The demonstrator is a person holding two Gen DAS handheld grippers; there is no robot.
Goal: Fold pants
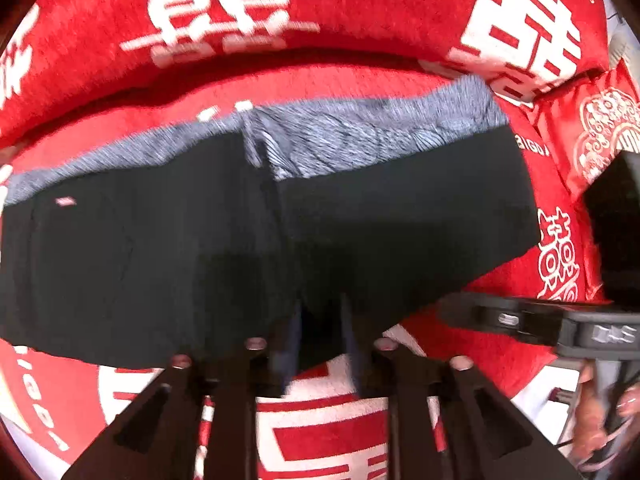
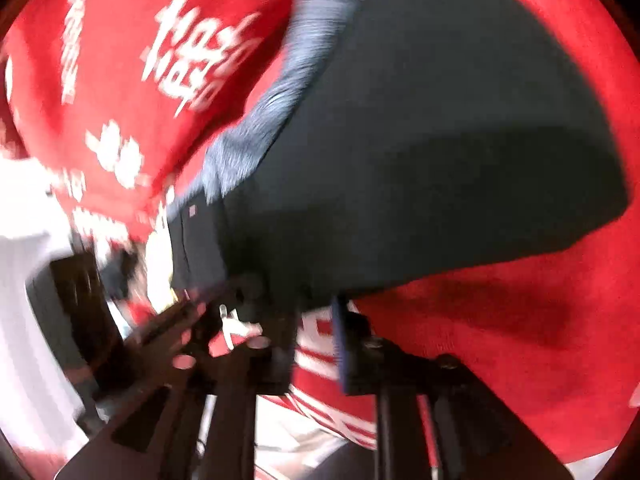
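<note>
The pants [image 1: 280, 232] are black with a grey ribbed waistband [image 1: 360, 132] and lie folded on a red bedspread. In the left wrist view my left gripper [image 1: 320, 316] stands at the pants' near edge with its fingers apart around a bit of the black cloth. My right gripper shows there at the right [image 1: 520, 316], just off the pants' right corner. In the blurred right wrist view the pants [image 2: 420, 152] fill the middle, and my right gripper [image 2: 316, 312] has its fingers apart at the cloth's near edge.
The red bedspread [image 1: 320, 432] with white characters covers the bed. A red pillow [image 1: 240, 8] lies behind the pants and a red embroidered cushion [image 1: 600, 128] is at the right. A dark object [image 1: 612, 220] sits at the far right.
</note>
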